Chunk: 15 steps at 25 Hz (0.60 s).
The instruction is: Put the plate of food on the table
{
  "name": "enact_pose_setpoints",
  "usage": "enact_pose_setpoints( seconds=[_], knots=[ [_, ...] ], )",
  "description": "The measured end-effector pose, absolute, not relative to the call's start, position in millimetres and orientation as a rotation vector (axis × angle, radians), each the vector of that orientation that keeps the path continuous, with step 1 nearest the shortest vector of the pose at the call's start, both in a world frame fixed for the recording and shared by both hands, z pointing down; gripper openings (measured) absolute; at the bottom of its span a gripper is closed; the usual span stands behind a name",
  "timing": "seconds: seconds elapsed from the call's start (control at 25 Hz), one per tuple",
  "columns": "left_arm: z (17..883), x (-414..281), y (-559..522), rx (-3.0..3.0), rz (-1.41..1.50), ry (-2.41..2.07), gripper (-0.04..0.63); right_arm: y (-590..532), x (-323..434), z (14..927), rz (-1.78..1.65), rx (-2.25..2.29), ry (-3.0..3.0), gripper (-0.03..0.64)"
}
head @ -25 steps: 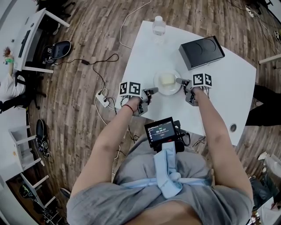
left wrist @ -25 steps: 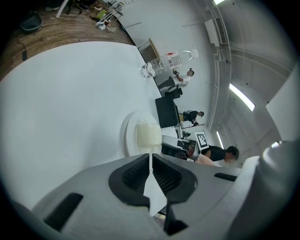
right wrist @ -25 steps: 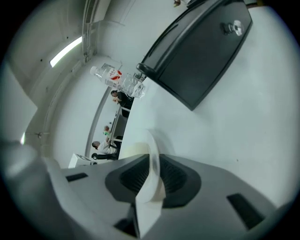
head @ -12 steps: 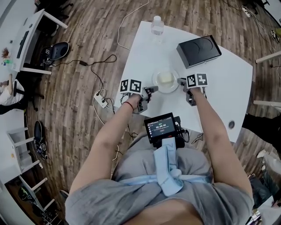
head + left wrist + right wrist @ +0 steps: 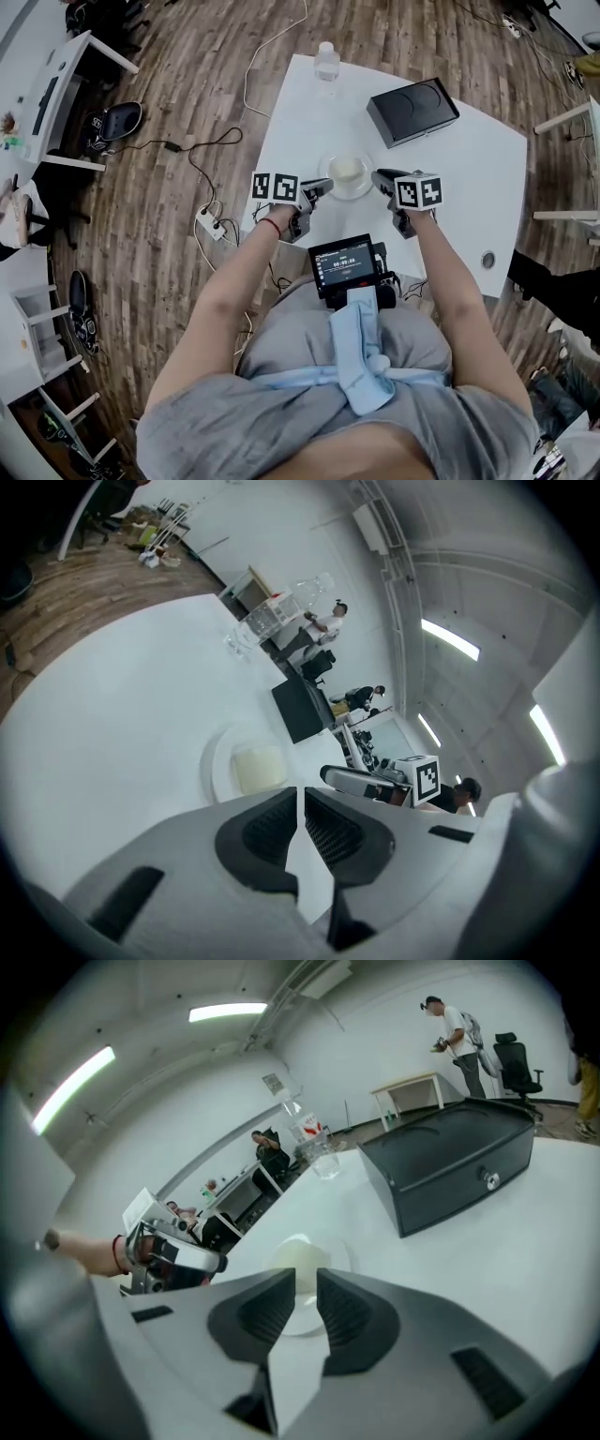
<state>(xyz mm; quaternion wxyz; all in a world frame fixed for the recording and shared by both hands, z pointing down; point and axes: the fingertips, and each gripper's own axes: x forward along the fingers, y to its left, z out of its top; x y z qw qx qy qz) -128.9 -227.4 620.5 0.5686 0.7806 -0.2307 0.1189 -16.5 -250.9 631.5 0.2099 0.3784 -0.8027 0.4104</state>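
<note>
The left gripper (image 5: 300, 795) has its jaws clenched to a hairline slit with nothing in them. The right gripper (image 5: 305, 1283) holds its jaws a narrow gap apart, also empty. Beyond each pair of jaws the plate (image 5: 217, 761) shows ahead, not between them.

From the head view the plate (image 5: 361, 191) rests flat on the white counter (image 5: 469, 197), with a pale yellowish block of food (image 5: 347, 170) on it. The left gripper (image 5: 323, 186) is just beside the rim at 9 o'clock and the right gripper (image 5: 377, 175) just beside it at 3 o'clock. No view settles whether either tip touches the rim.

A black box (image 5: 412, 111) with a round impression in its lid sits at 1 o'clock from the plate, well apart. A clear water bottle (image 5: 326, 61) stands upright at 12 o'clock near the far counter edge.

Each gripper's cube carries black-and-white square markers — patterns, not words. The bottle's label (image 5: 309, 1132) shows a reddish patch in the right gripper view but is too blurred to read. A small screen (image 5: 342, 265) at the person's chest shows a row of digits — too small to make out. The lower half of both gripper views is filled by the gripper's own body.
</note>
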Motion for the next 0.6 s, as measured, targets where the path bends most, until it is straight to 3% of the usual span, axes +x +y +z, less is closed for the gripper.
enact_pose_setpoints(
  seconds=[0.6],
  knots=[
    [551.6,-127.2,-215.8,2.223,0.263,-0.578,0.028,-208.6,-26.4,539.6,0.852,1.134,-2.532,0.067]
  ],
)
